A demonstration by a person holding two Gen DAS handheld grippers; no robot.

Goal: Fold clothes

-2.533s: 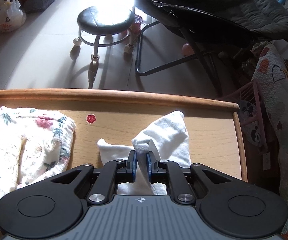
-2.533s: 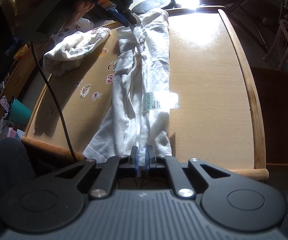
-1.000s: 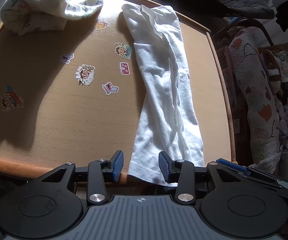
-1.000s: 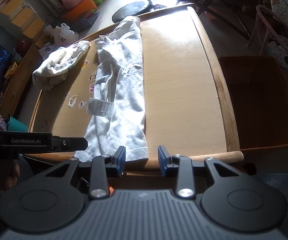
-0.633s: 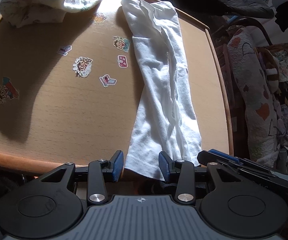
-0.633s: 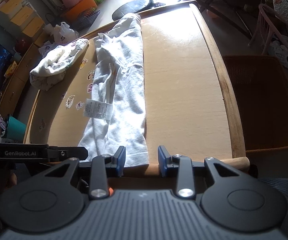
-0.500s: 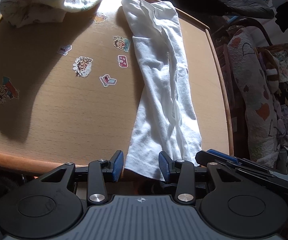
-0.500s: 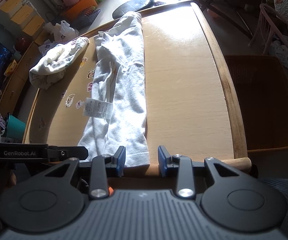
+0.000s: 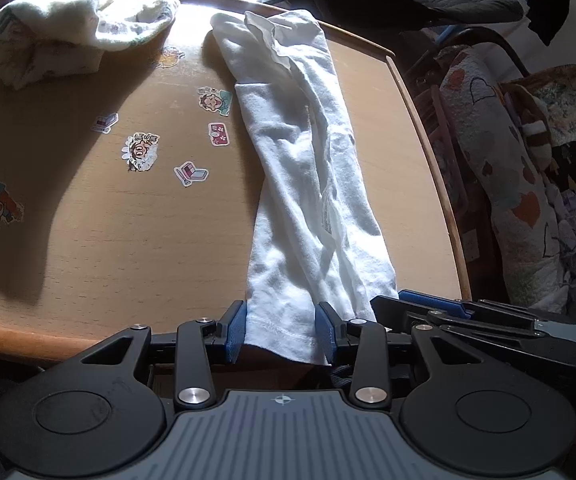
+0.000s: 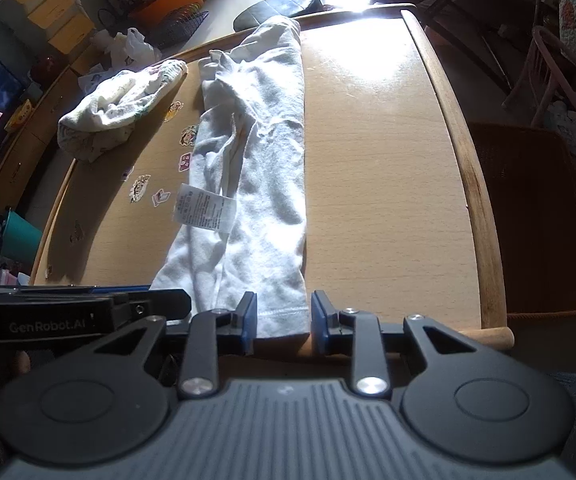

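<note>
A white garment [image 9: 308,184], folded into a long narrow strip, lies on the wooden table [image 9: 87,240] from the far edge to the near edge. Its care label [image 10: 203,210] faces up in the right wrist view. My left gripper [image 9: 280,332] straddles the left part of the near hem. Its jaws are closing with the cloth between them, and the pads do not visibly pinch it. My right gripper [image 10: 283,322] straddles the right part of the same hem [image 10: 283,320], its jaws also closing around the cloth. The two grippers sit side by side, and each shows in the other's view.
A crumpled floral garment [image 9: 75,28] lies at the table's far left corner. Several stickers [image 9: 141,152] dot the tabletop. A quilt-draped chair [image 9: 508,160] and a wicker basket [image 10: 528,220] stand to the right, and a teal cup [image 10: 19,232] lies low on the left.
Both grippers were shut on the garment's two ends, then met open at the near edge. Since half a second ago both pairs of jaws have narrowed around the hem.
</note>
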